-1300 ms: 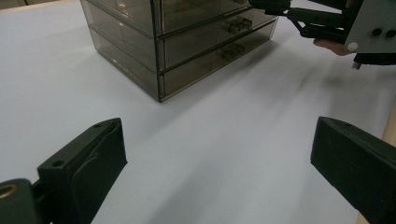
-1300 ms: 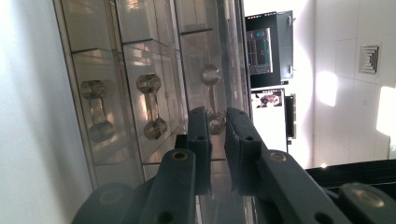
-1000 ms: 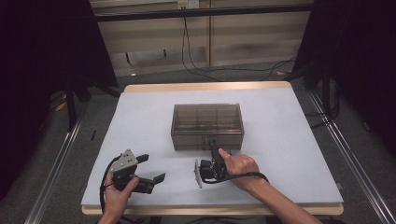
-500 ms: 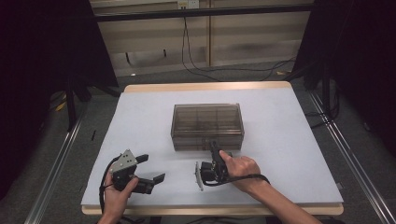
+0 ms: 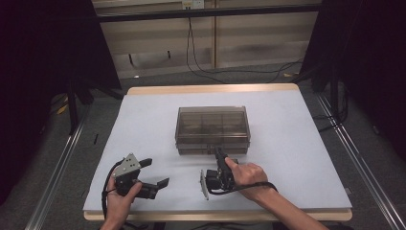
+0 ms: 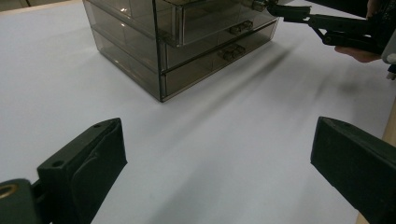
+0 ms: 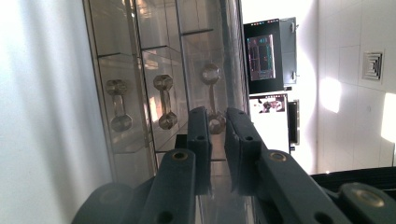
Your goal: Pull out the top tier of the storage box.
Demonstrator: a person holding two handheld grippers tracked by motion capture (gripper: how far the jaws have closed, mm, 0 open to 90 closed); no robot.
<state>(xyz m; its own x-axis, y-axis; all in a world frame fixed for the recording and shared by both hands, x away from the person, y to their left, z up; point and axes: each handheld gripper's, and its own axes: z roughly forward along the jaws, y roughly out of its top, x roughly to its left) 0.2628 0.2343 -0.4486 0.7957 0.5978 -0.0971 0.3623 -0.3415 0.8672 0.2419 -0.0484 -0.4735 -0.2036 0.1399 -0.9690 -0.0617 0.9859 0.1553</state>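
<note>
The right claw (image 7: 215, 140) is nearly closed, apparently around the top drawer handle (image 7: 211, 100), for pulling; the left claw (image 5: 154, 173) is held open, idle on the bench (image 5: 297, 143).

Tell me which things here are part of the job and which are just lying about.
In the job:
- drawer cabinet
- its top drawer handle
- right hand-held gripper, jaws nearly closed at that handle

Lying about:
- left hand-held gripper, open, idle
- cables on the floor

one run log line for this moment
left claw: open, idle on table | right claw: nearly shut at top drawer handle | smoky clear plastic drawer box: drawers closed
</note>
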